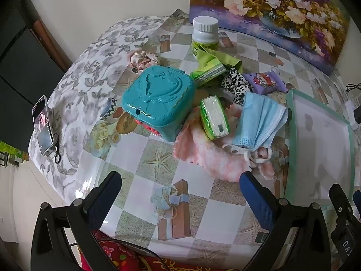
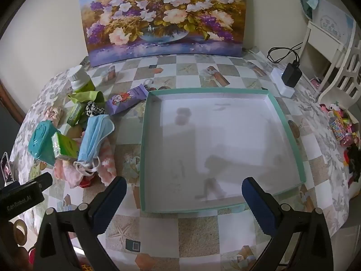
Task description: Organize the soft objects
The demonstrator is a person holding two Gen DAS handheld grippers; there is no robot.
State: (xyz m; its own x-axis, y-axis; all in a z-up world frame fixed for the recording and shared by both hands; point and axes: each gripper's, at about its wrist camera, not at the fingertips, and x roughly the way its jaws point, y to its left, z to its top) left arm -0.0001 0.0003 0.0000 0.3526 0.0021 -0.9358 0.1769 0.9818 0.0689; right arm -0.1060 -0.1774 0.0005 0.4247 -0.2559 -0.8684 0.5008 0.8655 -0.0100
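Note:
A heap of small things lies on the checked tablecloth: a blue face mask [image 1: 259, 122] on a fluffy pink cloth [image 1: 212, 155], a green tissue pack [image 1: 214, 118], a second green pack [image 1: 208, 73], a black-and-white spotted cloth [image 1: 237, 85], a purple cartoon pouch [image 1: 266, 80] and a pink scrunchie [image 1: 144, 59]. My left gripper [image 1: 180, 180] hangs open over bare tablecloth just in front of the heap. My right gripper [image 2: 183, 187] stands open above the near edge of a shallow white tray with a teal rim [image 2: 144, 149]; nothing lies in that tray. The mask [image 2: 94, 135] sits left of it.
A teal plastic box [image 1: 158, 99] and a white-capped bottle [image 1: 205, 36] stand among the soft things. A flower painting [image 2: 164, 15] leans on the wall behind. A phone [image 1: 42, 126] lies at the left; a black charger [image 2: 292, 74] and colourful clutter [image 2: 340, 126] at the right.

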